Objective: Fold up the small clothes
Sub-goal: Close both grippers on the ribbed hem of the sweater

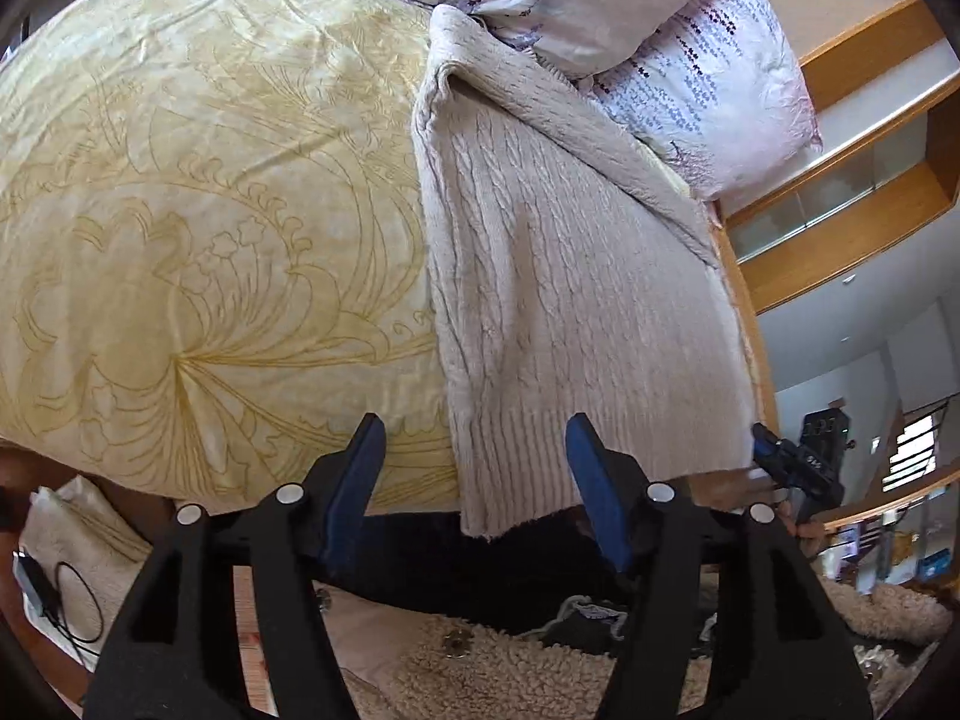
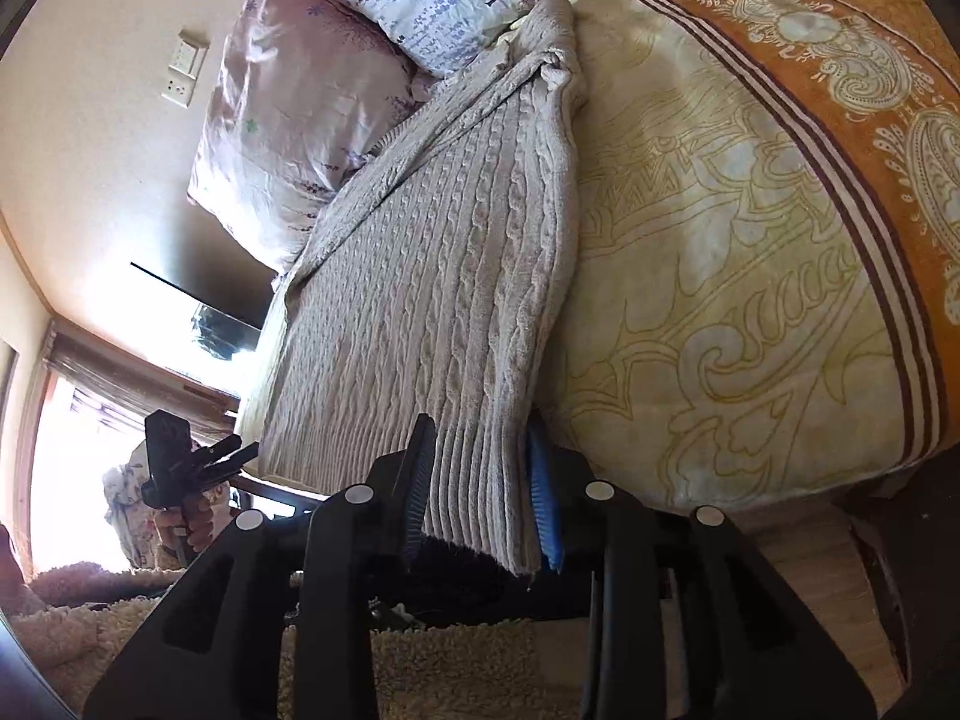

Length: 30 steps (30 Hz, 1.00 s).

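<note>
A cream cable-knit sweater (image 1: 558, 276) lies lengthwise on the bed, its ribbed hem hanging over the near edge. My left gripper (image 1: 477, 426) stands open at the hem's left corner. The cloth hangs between the blue pads (image 1: 360, 468) without touching either one. In the right wrist view the sweater (image 2: 432, 276) runs away toward the pillows, and my right gripper (image 2: 480, 429) is shut on the ribbed hem at its right corner. Each gripper also shows in the other's view: the right gripper (image 1: 780, 456) and the left gripper (image 2: 234, 456), held by a hand (image 2: 186, 522).
The bed has a yellow floral cover (image 1: 210, 210) with an orange patterned border (image 2: 840, 60). Pale floral pillows (image 1: 660, 48) lie at the head, touching the sweater's far end. A wooden bed rail (image 1: 744, 312) runs along one side. A fleecy rug (image 1: 510, 672) covers the floor below.
</note>
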Each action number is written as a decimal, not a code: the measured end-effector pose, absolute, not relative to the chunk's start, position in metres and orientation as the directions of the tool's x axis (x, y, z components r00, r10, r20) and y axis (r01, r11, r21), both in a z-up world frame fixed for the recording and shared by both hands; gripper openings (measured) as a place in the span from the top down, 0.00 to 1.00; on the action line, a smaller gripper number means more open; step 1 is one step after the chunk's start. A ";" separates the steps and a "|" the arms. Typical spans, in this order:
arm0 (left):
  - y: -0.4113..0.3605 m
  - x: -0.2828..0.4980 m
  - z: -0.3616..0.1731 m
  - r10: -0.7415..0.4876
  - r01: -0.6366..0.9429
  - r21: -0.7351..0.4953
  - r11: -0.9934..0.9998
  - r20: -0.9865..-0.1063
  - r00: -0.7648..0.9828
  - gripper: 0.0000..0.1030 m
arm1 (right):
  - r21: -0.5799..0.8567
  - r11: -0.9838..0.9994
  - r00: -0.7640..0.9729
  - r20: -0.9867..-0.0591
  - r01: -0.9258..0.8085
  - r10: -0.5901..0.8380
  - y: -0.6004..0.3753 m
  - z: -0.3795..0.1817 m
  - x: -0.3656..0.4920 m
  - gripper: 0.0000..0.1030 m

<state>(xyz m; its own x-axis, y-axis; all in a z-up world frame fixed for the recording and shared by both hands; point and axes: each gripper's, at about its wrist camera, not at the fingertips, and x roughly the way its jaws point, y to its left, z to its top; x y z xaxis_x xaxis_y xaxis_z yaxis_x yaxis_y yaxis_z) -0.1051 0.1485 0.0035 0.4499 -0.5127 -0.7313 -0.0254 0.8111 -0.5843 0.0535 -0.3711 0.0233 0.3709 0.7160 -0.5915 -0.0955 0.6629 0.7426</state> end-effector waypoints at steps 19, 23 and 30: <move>0.124 -0.089 -0.003 -0.626 0.090 -0.670 0.737 -0.627 0.464 0.93 | 0.667 0.678 0.450 -0.526 -0.308 0.722 -0.359 0.029 0.046 0.89; 0.121 -0.079 0.016 -0.594 0.155 -0.622 0.767 -0.598 0.538 0.93 | 0.526 0.750 0.575 -0.492 -0.402 0.653 -0.349 0.054 0.049 0.91; 0.131 -0.061 0.026 -0.565 0.151 -0.619 0.771 -0.554 0.611 0.93 | 0.436 0.781 0.624 -0.473 -0.448 0.622 -0.343 0.056 0.056 0.91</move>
